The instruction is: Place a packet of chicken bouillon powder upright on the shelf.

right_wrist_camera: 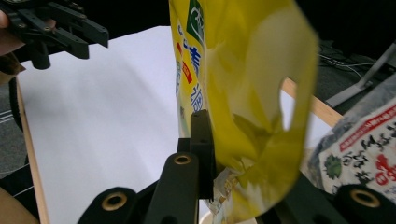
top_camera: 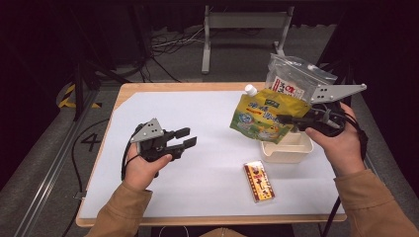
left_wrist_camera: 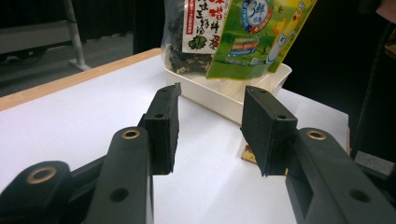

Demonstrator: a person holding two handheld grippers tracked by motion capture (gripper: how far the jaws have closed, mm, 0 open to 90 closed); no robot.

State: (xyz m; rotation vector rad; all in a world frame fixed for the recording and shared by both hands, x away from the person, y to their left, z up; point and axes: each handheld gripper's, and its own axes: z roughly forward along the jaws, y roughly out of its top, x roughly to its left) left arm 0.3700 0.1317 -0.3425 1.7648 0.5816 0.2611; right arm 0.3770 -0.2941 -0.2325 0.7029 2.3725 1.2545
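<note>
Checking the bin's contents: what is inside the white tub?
A clear seaweed bag stands in the white tub. The yellow pouch, clamped by the right gripper, hangs over it, hiding the tub's floor.

Red snack pkt (top_camera: 259, 180) flat; seaweed bag (top_camera: 291, 79) upright in bin (top_camera: 286, 153).

Bright, evenly lit tabletop, dark surroundings, soft shadows, slight close-up blur

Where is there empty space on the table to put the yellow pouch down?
The widest bare patch of the white table top lies between the left gripper and the white tub. Another stretches behind that gripper toward the far edge. It is crowded around the tub, the clear bag and the red packet.
</note>
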